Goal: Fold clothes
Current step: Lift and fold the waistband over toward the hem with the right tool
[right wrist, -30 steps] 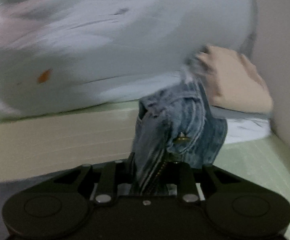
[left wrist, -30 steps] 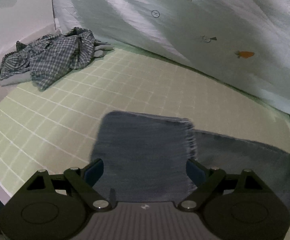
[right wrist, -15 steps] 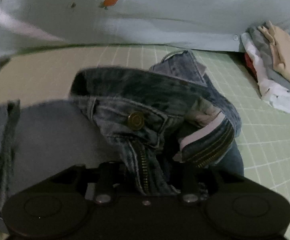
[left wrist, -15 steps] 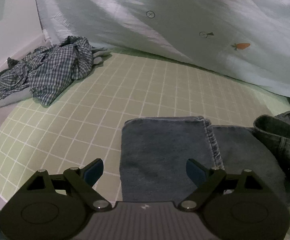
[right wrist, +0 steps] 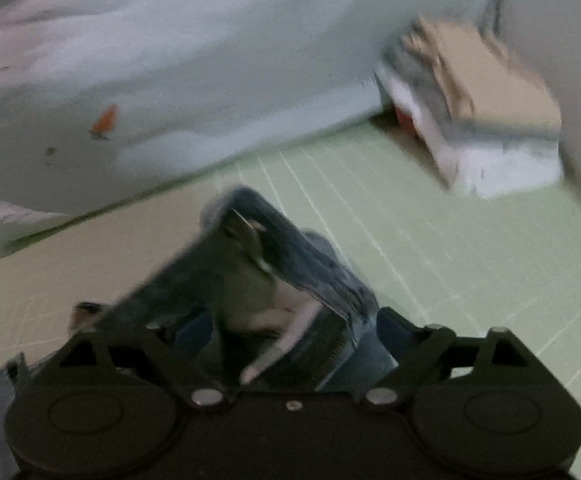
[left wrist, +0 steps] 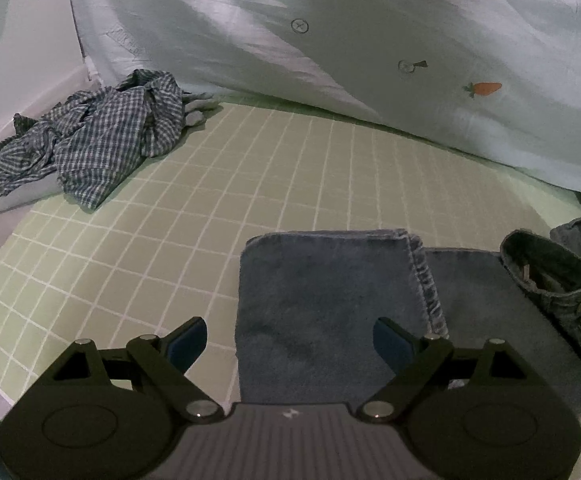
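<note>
A pair of blue jeans (left wrist: 330, 300) lies on the green grid mat (left wrist: 210, 208), its leg end folded over with the hem stitching on top. My left gripper (left wrist: 288, 340) is open and empty, its jaws wide apart just above the folded leg. The crumpled waist end of the jeans (left wrist: 562, 276) stands up at the right. In the right wrist view the waistband (right wrist: 274, 280) sits between the wide-apart jaws of my right gripper (right wrist: 286, 340); the view is blurred.
A crumpled checked shirt (left wrist: 90, 148) lies at the mat's far left. A pale blue quilt with carrot prints (left wrist: 330, 40) runs along the back. A stack of folded clothes (right wrist: 482, 112) sits at the far right by the wall.
My right gripper has opened and let go of the jeans' waist, then swung up and right. My left gripper stayed open over the folded leg, barely shifting.
</note>
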A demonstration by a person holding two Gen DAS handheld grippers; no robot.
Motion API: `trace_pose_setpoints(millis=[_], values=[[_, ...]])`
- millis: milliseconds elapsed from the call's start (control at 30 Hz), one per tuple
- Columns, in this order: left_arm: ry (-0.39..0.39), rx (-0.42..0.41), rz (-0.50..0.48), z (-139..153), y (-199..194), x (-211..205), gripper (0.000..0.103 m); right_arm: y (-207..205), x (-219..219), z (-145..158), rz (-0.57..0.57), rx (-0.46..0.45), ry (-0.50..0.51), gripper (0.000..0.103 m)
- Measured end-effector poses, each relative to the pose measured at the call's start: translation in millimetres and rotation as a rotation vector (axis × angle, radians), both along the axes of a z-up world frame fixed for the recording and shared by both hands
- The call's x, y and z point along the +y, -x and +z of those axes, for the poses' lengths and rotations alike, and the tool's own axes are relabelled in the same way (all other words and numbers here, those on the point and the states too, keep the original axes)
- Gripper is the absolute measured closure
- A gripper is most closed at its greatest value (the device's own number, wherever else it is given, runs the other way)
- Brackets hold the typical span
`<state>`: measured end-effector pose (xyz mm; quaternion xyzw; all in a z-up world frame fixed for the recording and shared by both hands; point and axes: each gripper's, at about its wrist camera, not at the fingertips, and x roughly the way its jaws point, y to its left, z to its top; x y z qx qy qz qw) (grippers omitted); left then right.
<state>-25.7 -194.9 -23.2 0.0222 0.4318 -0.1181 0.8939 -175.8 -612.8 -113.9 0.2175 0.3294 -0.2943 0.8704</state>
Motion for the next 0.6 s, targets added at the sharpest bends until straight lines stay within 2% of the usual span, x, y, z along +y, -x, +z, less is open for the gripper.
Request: trace_pose_setpoints(millis=[67,133,167,200,233,267,300,333,467,600], values=[[-0.006,0.001,0.008,0.4,1.1,1.5,0.012,-1.7,-15.8,-15.6,-0.06,-0.002,-0.094,0.013],[-0.008,0.003,0.017,0.2,1.2,2.9,0.012,-1.6,-23.1,-24.0,-0.098,-0.032,-0.146,0.016],[-0.009,0.005,0.02,-0.1,1.3,4.0,0.011,-1.6,-23.7,-24.5,-0.102,-0.05,-0.152,0.03],[-0.01,0.007,0.023,-0.3,1.3,4.8,0.011,-1.6,-22.3,-22.0,-0.094,-0.067,-0.143,0.037],[-0.011,0.008,0.025,-0.4,1.3,5.4,0.011,-2.3,-19.0,-17.7,-0.077,-0.081,-0.125,0.061],[-0.012,0.009,0.027,-0.5,1.3,6.0,0.011,-3.7,-13.8,-11.5,-0.05,-0.09,-0.097,0.076],[-0.012,0.01,0.029,-0.6,1.1,6.6,0.011,-5.0,-8.5,-5.3,-0.022,-0.1,-0.068,0.076],[-0.012,0.012,0.03,-0.8,0.8,7.1,0.011,-6.3,-1.7,1.2,0.008,-0.11,-0.039,0.083],[-0.007,0.017,0.029,-1.8,-0.9,10.1,0.011,-16.0,36.0,22.6,0.169,-0.14,0.018,0.086],[-0.005,0.025,0.032,-3.6,-1.8,12.4,0.011,-25.6,83.5,12.5,0.327,-0.094,0.012,0.086]])
